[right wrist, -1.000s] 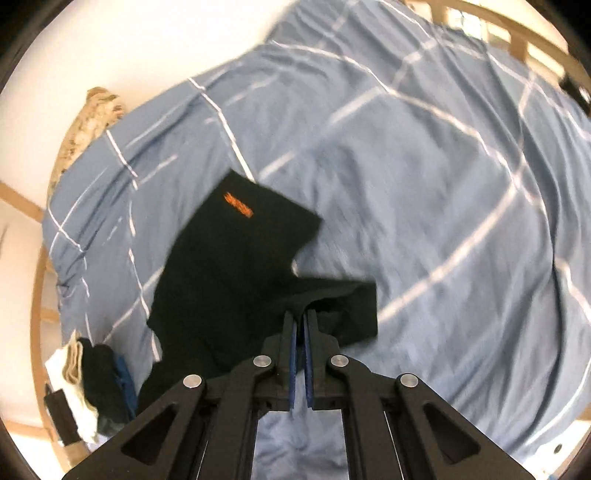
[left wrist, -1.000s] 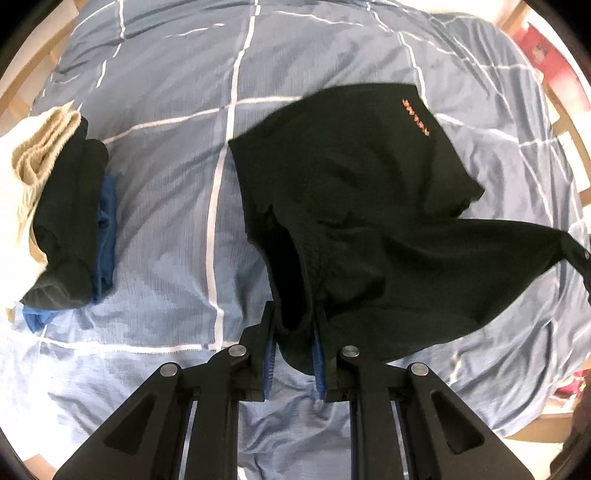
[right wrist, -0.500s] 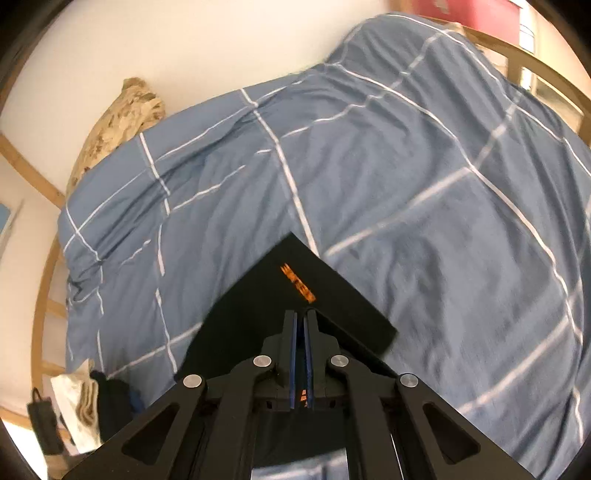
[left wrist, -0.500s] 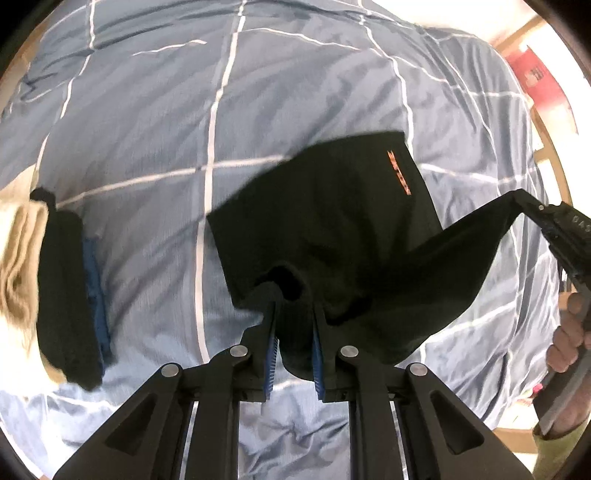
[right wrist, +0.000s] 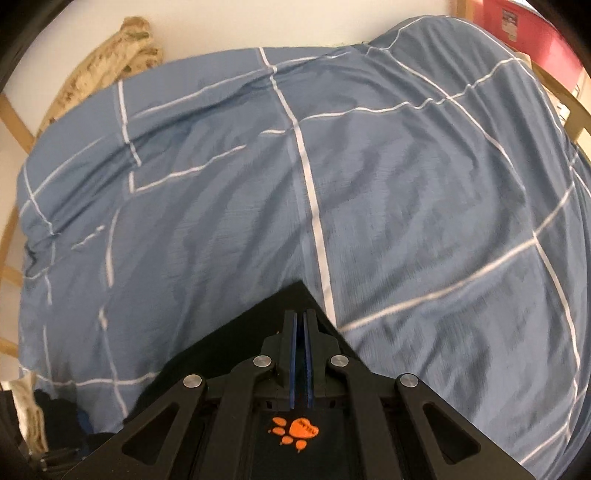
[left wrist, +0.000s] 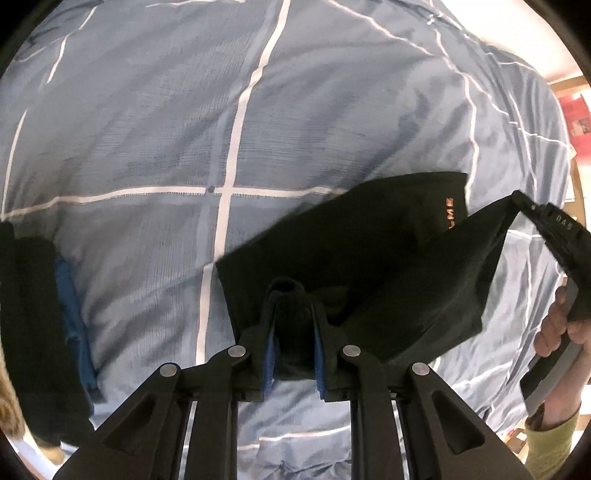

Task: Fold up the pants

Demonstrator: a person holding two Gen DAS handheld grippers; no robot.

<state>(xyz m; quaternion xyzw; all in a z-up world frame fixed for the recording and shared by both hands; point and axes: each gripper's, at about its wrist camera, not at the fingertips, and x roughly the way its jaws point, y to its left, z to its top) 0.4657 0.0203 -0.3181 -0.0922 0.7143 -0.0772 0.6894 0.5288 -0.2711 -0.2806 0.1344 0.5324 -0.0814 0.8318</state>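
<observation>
The black pants (left wrist: 369,258), with a small orange logo, hang lifted above the blue checked bedspread (left wrist: 184,129). My left gripper (left wrist: 293,314) is shut on a thick bunch of the black fabric at one corner. My right gripper (left wrist: 517,197) shows at the right edge of the left wrist view, shut on the opposite corner, so the cloth stretches between the two. In the right wrist view, my right gripper (right wrist: 300,317) is shut on the black pants (right wrist: 258,325), which hang below it; an orange paw print (right wrist: 299,432) shows under the jaws.
A stack of folded clothes (left wrist: 37,314), black, blue and cream, lies at the bed's left edge; it also shows in the right wrist view (right wrist: 33,413). A wooden bed frame (right wrist: 11,114) and a fuzzy beige object (right wrist: 110,59) stand by the white wall. A red box (right wrist: 535,22) is at the far right.
Both grippers have lifted the pants off the bed and pulled them taut between them. The bedspread fills more of both views, and the right gripper has come closer in the left view.
</observation>
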